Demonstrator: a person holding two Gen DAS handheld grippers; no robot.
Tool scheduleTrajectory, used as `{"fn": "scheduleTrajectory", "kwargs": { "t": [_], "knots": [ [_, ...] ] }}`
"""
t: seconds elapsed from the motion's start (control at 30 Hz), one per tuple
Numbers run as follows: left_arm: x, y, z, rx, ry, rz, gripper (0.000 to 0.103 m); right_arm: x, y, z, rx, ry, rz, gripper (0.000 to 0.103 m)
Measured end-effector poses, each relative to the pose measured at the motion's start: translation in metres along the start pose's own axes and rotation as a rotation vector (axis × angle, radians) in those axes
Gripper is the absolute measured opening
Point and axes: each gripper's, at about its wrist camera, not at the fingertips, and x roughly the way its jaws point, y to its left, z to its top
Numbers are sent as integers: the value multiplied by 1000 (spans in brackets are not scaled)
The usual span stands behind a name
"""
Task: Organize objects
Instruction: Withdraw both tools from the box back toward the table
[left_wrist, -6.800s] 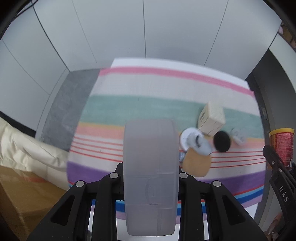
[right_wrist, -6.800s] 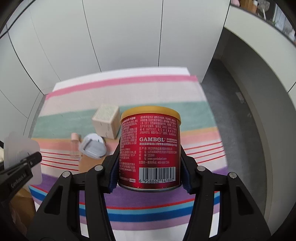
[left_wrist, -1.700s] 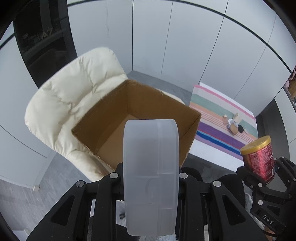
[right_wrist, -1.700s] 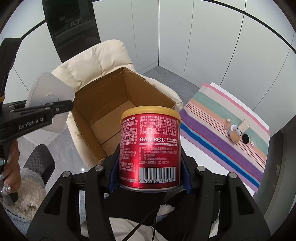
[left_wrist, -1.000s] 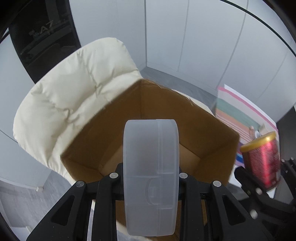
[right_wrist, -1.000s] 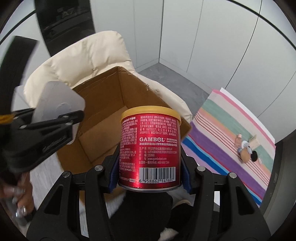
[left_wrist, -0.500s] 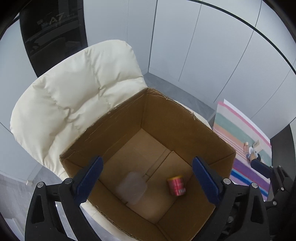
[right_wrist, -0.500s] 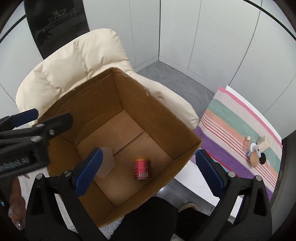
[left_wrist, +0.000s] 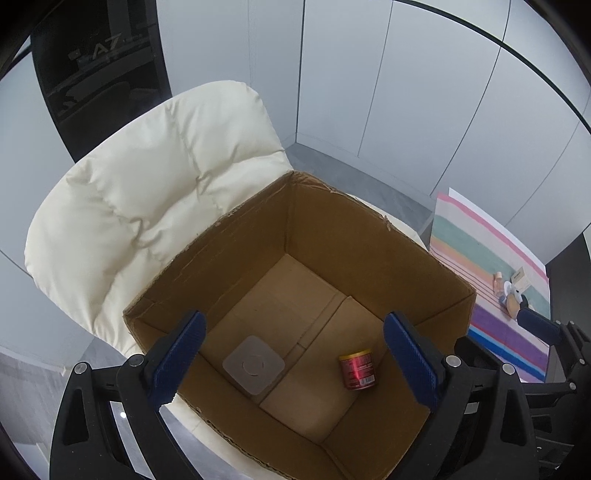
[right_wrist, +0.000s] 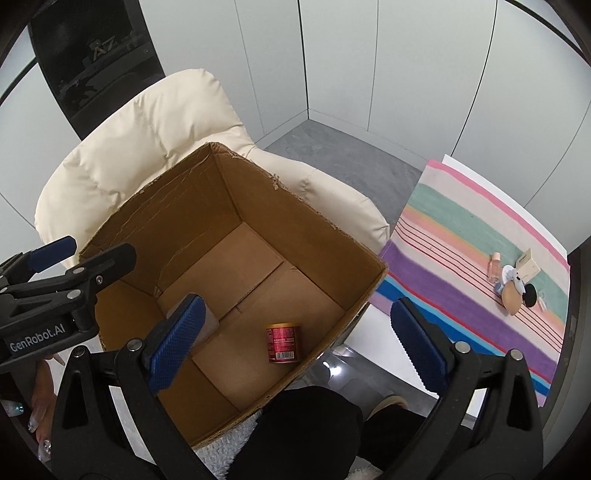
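Hanging over the open cardboard box (left_wrist: 369, 236), both claws stood spread wide with nothing between their blue pads. The left gripper (left_wrist: 293, 363) had just been opening, and so had the right gripper (right_wrist: 297, 345); each pointed steeply down into the carton.

Below the left claw, nearer its left finger, lay the frosted plastic container (left_wrist: 253, 365), a pale grey, translucent piece with rounded corners and a faint ring moulded in its upper face. It rested flat on the box floor beside the centre seam. Nearer that claw's right finger lay the red can (left_wrist: 357, 370), toppled on its side, its gold lid turned toward the far wall and its white label text and barcode showing. The two things lay apart, the flap seam between them.

From the right claw's side the can (right_wrist: 282, 343) sat almost midway beneath the fingers, while the container (right_wrist: 210, 321) was half hidden behind the left pad.

The box sat on a cream padded chair (left_wrist: 147, 199). Off beyond the right finger, a striped cloth (right_wrist: 472, 266) carried a small cluster of other items (right_wrist: 515, 286), too small to make out well. A hand (right_wrist: 38, 410) with decorated nails showed at the lower left edge, under the other gripper's body.
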Motion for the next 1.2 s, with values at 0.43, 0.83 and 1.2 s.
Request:
{"fn": "scheduleTrajectory", "kwargs": {
  "t": [0.43, 0.83, 1.2],
  "knots": [
    [-4, 2, -4, 4, 3, -3, 98, -9, -3, 0, -1, -6, -14, 102],
    [-37, -1, -21, 17, -30, -35, 98, -29, -5, -10, 5, -20, -15, 102],
    [-75, -13, -46, 91, -62, -42, 98, -73, -14, -36, -8, -62, -19, 102]
  ]
}}
